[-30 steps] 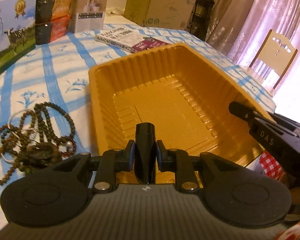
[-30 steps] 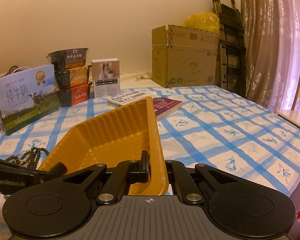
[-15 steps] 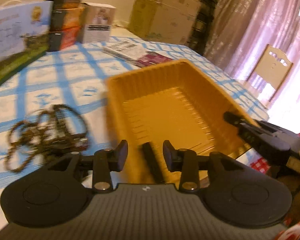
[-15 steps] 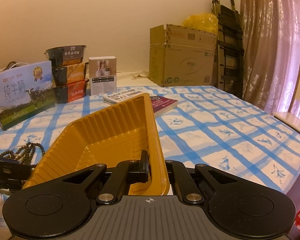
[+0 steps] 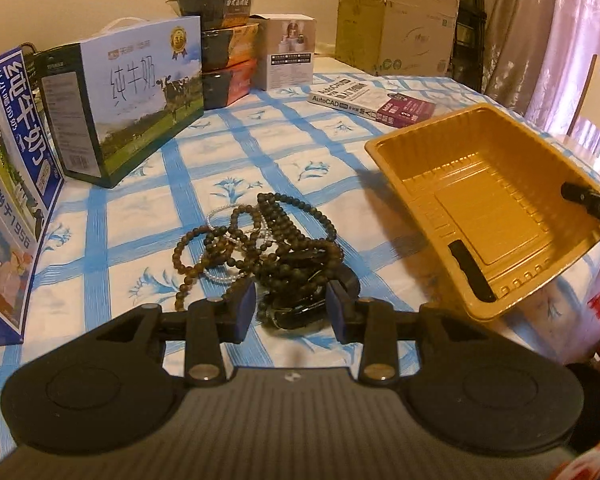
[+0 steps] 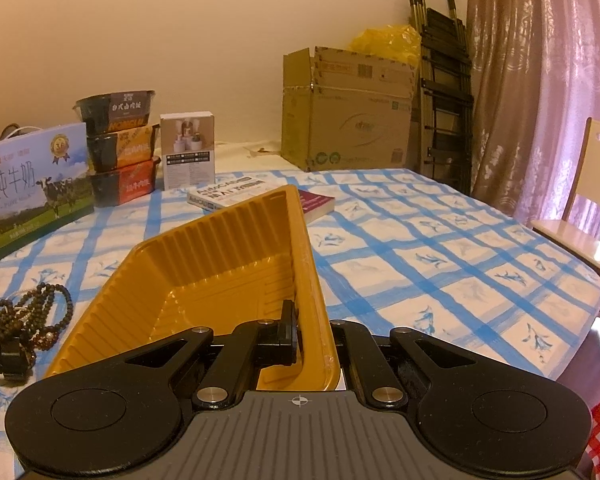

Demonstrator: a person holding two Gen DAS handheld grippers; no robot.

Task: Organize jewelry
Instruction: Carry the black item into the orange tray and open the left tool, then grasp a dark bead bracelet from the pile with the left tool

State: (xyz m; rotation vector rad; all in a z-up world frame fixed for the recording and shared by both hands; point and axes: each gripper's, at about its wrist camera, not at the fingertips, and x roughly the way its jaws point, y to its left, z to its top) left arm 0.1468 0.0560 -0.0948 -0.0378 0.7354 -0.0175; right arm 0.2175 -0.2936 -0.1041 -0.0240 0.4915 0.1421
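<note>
A tangle of dark bead strings (image 5: 260,240) with a thin pale bracelet lies on the blue-checked cloth. My left gripper (image 5: 293,308) hovers open over its near end, and a dark chunky piece (image 5: 296,314) lies between and below the pads without being pressed. To the right stands the orange plastic tray (image 5: 400,168) with a slim black stick (image 5: 470,270) lying inside near its front wall. My right gripper (image 6: 312,332) is shut on the tray's (image 6: 220,264) near rim, one finger inside the wall. The beads (image 6: 24,316) show at the left of the right wrist view.
Milk cartons (image 5: 140,92) and a blue carton (image 5: 8,184) stand along the left. Stacked food boxes (image 5: 228,52), a small white box (image 5: 290,52) and a book (image 5: 372,100) sit behind. A cardboard box (image 6: 348,112) and a chair (image 6: 588,208) are beyond the table.
My left gripper opened and let the black stick go into the tray, then swung left over the bead pile. The right gripper kept its hold on the tray's rim.
</note>
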